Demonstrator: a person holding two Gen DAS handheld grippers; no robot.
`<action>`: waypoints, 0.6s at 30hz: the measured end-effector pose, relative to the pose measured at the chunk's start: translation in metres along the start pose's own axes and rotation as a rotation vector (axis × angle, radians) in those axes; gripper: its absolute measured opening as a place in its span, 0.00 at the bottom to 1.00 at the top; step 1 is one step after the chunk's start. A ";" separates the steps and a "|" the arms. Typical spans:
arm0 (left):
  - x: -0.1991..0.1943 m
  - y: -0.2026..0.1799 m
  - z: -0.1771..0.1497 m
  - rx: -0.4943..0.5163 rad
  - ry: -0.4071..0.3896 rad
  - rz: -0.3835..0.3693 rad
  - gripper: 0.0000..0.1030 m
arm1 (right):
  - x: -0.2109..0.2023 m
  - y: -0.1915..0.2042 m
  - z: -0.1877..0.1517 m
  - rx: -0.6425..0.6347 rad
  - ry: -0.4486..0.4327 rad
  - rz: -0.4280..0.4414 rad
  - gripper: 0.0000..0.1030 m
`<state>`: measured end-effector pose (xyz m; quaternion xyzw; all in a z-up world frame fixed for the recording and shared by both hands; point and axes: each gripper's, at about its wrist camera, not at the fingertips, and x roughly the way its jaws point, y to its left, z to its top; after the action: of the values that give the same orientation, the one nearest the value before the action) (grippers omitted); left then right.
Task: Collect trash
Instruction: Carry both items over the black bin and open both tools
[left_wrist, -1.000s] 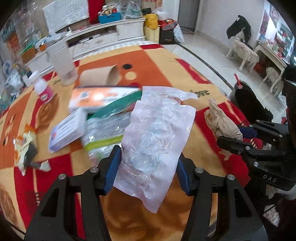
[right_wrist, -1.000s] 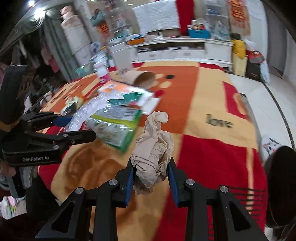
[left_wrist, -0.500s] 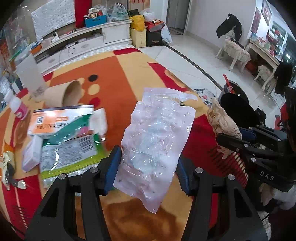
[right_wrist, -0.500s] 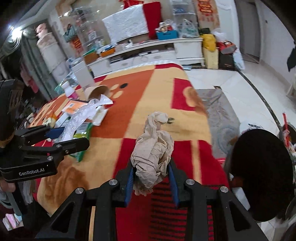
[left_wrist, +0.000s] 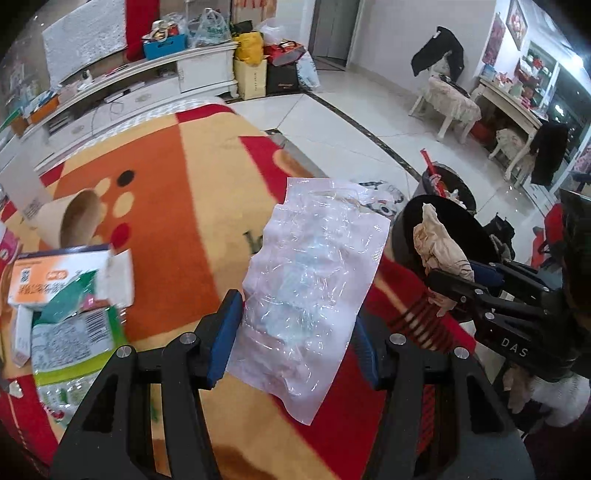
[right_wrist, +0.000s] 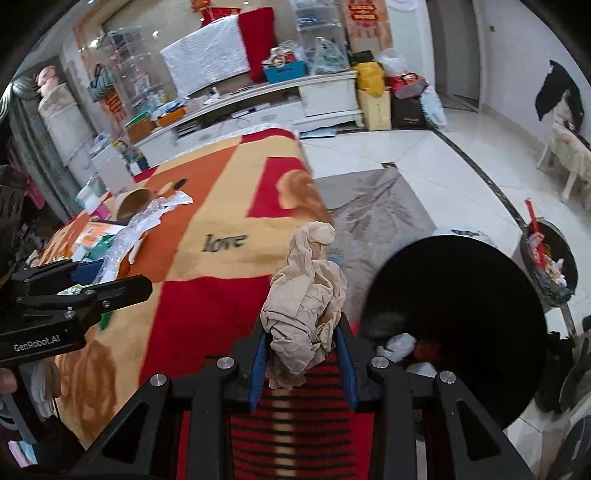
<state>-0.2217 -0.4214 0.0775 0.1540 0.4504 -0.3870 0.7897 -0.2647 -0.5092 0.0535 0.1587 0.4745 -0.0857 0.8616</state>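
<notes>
My left gripper (left_wrist: 295, 332) jaws clenched on clear plastic bag (left_wrist: 314, 280); right gripper (right_wrist: 301, 354) jaws clenched on crumpled tissue (right_wrist: 306, 299), beside black bin (right_wrist: 454, 325). Neither dropped yet. Boxes and wrappers (left_wrist: 70, 295) left on blanket (left_wrist: 184, 206).

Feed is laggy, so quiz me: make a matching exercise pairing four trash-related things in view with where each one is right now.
Things:
1. clear plastic bag
2. crumpled beige paper
3. cardboard tube
4. black bin

Places:
A. lying on the blanket
B. on the floor past the blanket's edge
C. in the right tongs
D. in the left tongs

Pairs: 1-D, 2-C, 3-A, 4-B
</notes>
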 end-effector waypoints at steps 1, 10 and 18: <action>0.002 -0.004 0.001 0.005 0.001 -0.005 0.53 | -0.001 -0.003 -0.001 0.005 0.000 -0.005 0.31; 0.019 -0.036 0.019 0.029 0.011 -0.049 0.53 | -0.006 -0.039 -0.006 0.059 0.005 -0.055 0.31; 0.039 -0.062 0.032 0.030 0.038 -0.092 0.53 | -0.004 -0.063 -0.009 0.092 0.017 -0.096 0.31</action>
<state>-0.2377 -0.4992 0.0691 0.1524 0.4659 -0.4267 0.7600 -0.2932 -0.5644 0.0406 0.1759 0.4843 -0.1471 0.8443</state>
